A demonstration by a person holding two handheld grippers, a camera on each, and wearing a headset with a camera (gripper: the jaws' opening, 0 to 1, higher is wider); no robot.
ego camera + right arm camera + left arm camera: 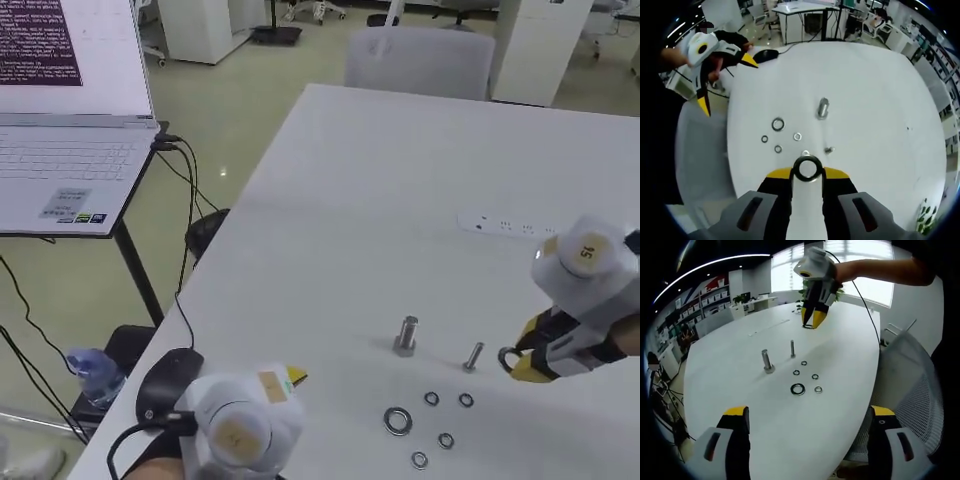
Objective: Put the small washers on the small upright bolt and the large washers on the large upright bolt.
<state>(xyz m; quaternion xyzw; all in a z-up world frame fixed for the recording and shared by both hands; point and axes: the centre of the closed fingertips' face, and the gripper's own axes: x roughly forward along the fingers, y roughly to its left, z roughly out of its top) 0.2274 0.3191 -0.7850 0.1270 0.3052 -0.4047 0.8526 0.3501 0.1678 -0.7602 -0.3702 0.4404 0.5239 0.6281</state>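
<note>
In the head view our right gripper (520, 363) pinches a large steel ring washer (503, 356) near the thin upright steel bolt (473, 357); we judge it could knock that bolt over or drop the ring before reaching the thick upright steel bolt (405, 335). In the left gripper view our left gripper (808, 412) gapes wide and empty, and we count two bolts. In the right gripper view we count two large washers, one gripped and one flat steel ring (778, 124) on the white table (880, 100), plus four small steel washers (764, 139).
</note>
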